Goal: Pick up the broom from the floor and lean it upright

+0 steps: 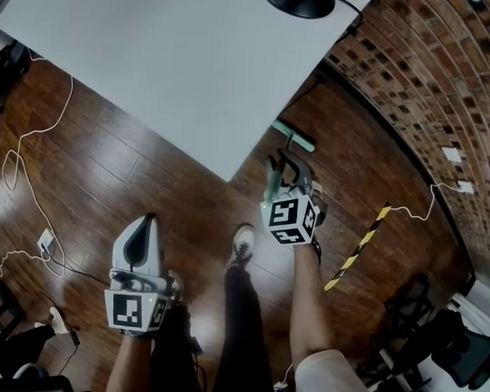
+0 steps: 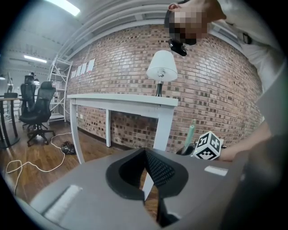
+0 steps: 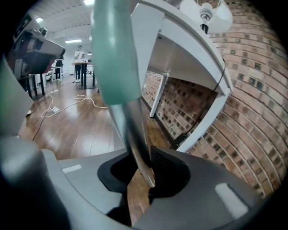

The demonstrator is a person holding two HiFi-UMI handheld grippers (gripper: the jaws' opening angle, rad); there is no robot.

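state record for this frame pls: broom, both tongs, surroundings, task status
broom: handle steeply upright, off the wood floor, near the corner of the white table
right tongs: shut on the broom's metal shaft, with the teal grip sticking out past the grasp
left tongs: tips together, empty, apart from the broom
surroundings: brick wall behind the table
status: picked up; not yet leaned on anything

Broom (image 3: 116, 58), teal grip over metal shaft, stands steeply in the right claw (image 3: 140, 175).

Dark wood floor (image 1: 108, 159), loose white cables (image 1: 69, 100), yellow-black striped strip (image 1: 359, 245), white table (image 1: 170, 56) standing
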